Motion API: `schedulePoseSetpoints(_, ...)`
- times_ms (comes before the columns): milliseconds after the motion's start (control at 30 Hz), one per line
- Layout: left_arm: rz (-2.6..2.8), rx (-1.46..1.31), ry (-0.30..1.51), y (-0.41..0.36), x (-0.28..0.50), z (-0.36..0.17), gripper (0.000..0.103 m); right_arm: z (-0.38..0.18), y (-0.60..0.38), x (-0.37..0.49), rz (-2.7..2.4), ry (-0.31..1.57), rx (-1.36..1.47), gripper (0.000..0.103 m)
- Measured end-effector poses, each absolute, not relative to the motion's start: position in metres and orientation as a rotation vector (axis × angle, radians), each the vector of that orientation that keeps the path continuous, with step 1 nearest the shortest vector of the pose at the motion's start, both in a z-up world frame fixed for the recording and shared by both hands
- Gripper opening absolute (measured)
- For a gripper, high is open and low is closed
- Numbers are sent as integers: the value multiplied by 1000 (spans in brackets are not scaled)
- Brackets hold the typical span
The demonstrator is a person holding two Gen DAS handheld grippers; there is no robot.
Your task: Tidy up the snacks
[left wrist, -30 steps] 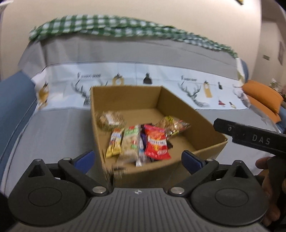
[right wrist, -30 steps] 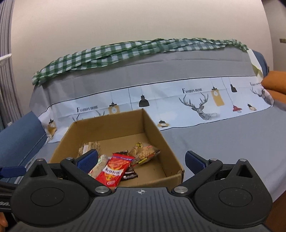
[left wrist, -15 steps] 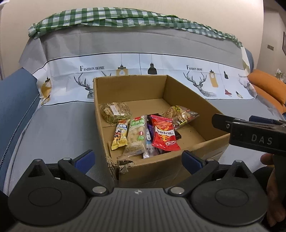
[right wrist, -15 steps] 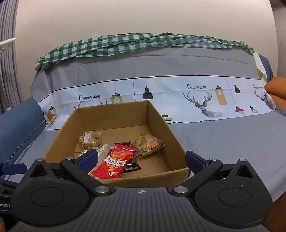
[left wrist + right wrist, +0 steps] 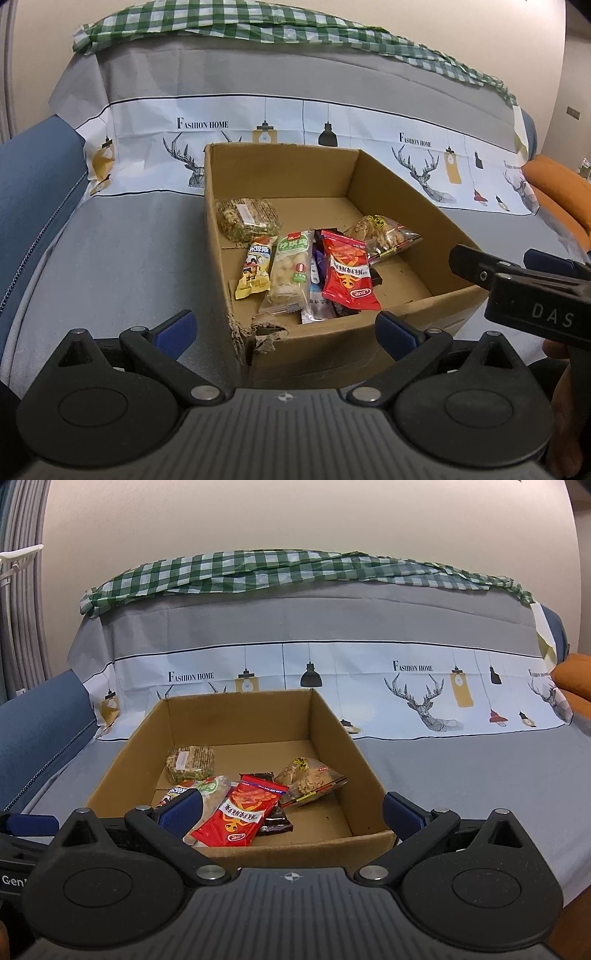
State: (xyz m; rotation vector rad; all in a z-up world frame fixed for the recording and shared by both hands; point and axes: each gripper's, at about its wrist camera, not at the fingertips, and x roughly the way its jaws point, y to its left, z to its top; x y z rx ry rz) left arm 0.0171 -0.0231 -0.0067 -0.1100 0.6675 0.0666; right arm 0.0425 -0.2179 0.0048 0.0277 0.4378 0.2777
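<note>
Both grippers, L (image 5: 284, 326) & R (image 5: 291, 810), level, jaws spread, empty, before corrugated cardboard box (image 5: 236, 720) w/ glossy foil snack packs (image 5: 347, 271).

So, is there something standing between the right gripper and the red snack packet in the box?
Only the near wall of the cardboard box. The red packet lies inside, just behind that wall, on top of the other snacks with nothing over it. The right gripper is open, outside the box, so it would have to come in over the rim.
</note>
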Motion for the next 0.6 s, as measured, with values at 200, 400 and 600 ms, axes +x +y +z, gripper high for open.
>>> schedulePoseSetpoints(200, 73, -116, 671, -23, 17, -6, 103, 5, -216, 41, 281, 434, 10, 102)
schedulePoseSetpoints(400, 73, -113, 672, -24, 17, -6, 103, 5, -212, 41, 283, 430, -7, 102)
schedulePoseSetpoints(600, 74, -111, 671, -23, 18, -6, 103, 5, -213, 41, 283, 430, -8, 102)
